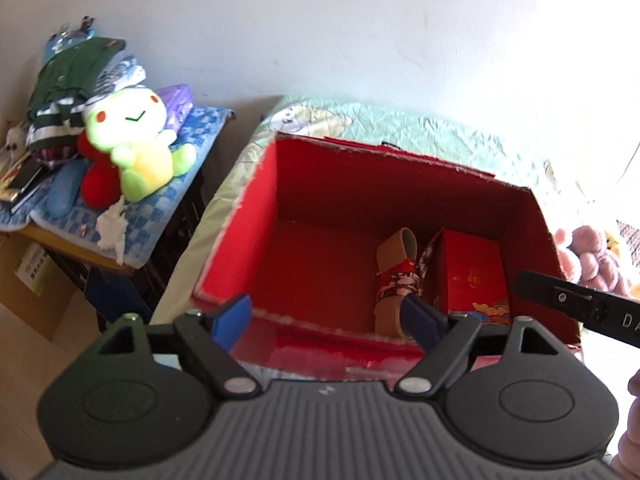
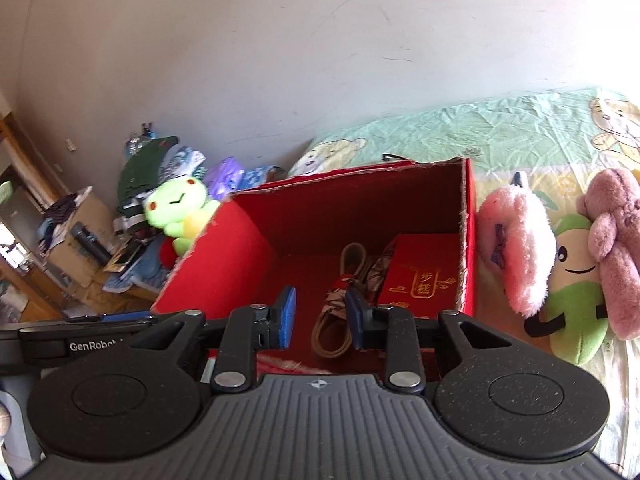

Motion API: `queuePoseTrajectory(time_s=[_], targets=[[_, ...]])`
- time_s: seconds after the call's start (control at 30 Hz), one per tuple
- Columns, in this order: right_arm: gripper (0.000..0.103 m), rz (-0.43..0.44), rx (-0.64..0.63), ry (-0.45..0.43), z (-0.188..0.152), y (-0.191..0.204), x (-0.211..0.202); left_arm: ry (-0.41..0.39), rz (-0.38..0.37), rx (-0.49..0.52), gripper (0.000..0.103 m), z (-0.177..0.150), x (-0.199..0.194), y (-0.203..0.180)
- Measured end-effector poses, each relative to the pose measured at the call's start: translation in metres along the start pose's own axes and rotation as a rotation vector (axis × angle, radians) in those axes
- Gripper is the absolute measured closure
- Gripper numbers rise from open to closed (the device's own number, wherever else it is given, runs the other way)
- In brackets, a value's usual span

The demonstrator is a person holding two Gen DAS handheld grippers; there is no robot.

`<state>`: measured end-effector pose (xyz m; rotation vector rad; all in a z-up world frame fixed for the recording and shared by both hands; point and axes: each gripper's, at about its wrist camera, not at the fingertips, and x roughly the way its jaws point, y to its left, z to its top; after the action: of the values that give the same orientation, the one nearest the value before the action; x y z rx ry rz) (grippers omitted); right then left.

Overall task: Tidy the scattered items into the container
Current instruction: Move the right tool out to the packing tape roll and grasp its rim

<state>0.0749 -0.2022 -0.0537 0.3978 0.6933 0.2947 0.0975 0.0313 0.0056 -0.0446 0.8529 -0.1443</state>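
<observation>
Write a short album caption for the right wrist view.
Open right gripper poised over red cardboard box holding sandal and gift box.

This is a bedroom in a home. A bed [image 2: 500, 132] with a pale green cartoon-bear sheet stands against a plain white wall [image 2: 280, 40], with plush toys [image 2: 568, 264] lying on it. Beside the bed, a small table [image 1: 72, 240] holds folded clothes [image 1: 76, 76], a green frog plush [image 1: 136, 140] and other household clutter.

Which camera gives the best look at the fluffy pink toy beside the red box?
The right wrist view: the pink plush shows whole against the red box. The left wrist view catches only pink fuzz at its right edge.
</observation>
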Motion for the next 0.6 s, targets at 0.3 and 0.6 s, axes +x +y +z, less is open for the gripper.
queuePoseTrajectory(time_s=[0.3,0.6], targets=[[0.072,0.142,-0.084,0.135,-0.040,0.014,0.008,0.026,0.067,-0.049,0.035,-0.051,-0.041,0.025],[0.071,0.177,-0.141,0.332,-0.080,0.043,0.043,0.166,0.094,-0.045,0.040,-0.112,-0.031,0.019]])
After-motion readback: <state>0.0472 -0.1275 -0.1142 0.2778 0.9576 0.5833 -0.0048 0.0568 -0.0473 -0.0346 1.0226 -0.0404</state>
